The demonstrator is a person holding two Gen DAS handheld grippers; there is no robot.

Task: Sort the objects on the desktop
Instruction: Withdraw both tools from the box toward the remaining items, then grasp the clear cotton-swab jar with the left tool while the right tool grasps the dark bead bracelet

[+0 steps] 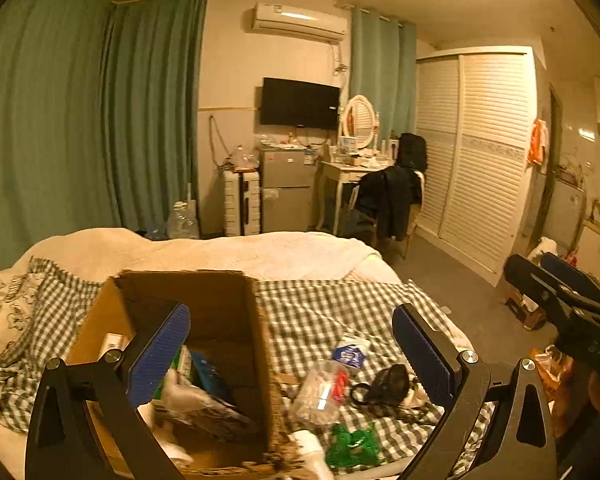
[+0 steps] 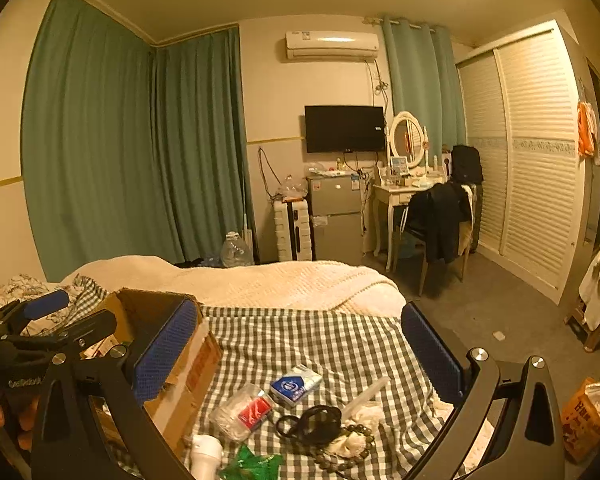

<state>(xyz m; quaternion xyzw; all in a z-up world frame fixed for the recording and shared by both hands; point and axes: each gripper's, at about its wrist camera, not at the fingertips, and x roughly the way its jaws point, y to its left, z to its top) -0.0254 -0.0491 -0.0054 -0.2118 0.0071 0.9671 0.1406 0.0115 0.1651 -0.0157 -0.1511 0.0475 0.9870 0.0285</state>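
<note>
Cardboard box (image 1: 204, 320) sits on the bed (image 2: 300, 336), with a blue pack (image 2: 296, 385), clear tub (image 2: 244, 410) and beads (image 2: 350, 446) just beside it. Both grippers, left (image 1: 292, 354) and right (image 2: 300, 354), hover with fingers apart, holding nothing.

We count one cardboard box (image 2: 188, 364), one blue packet (image 2: 295, 385), one bead string (image 2: 346, 446) — and two grippers (image 1: 292, 354) (image 2: 300, 352).

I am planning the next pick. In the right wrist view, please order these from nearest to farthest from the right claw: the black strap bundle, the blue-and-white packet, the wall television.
1. Black strap bundle: on the checked bedcover, low between the right claw fingers.
2. Blue-and-white packet: just beyond it, slightly left.
3. Wall television: across the room, far wall.
</note>
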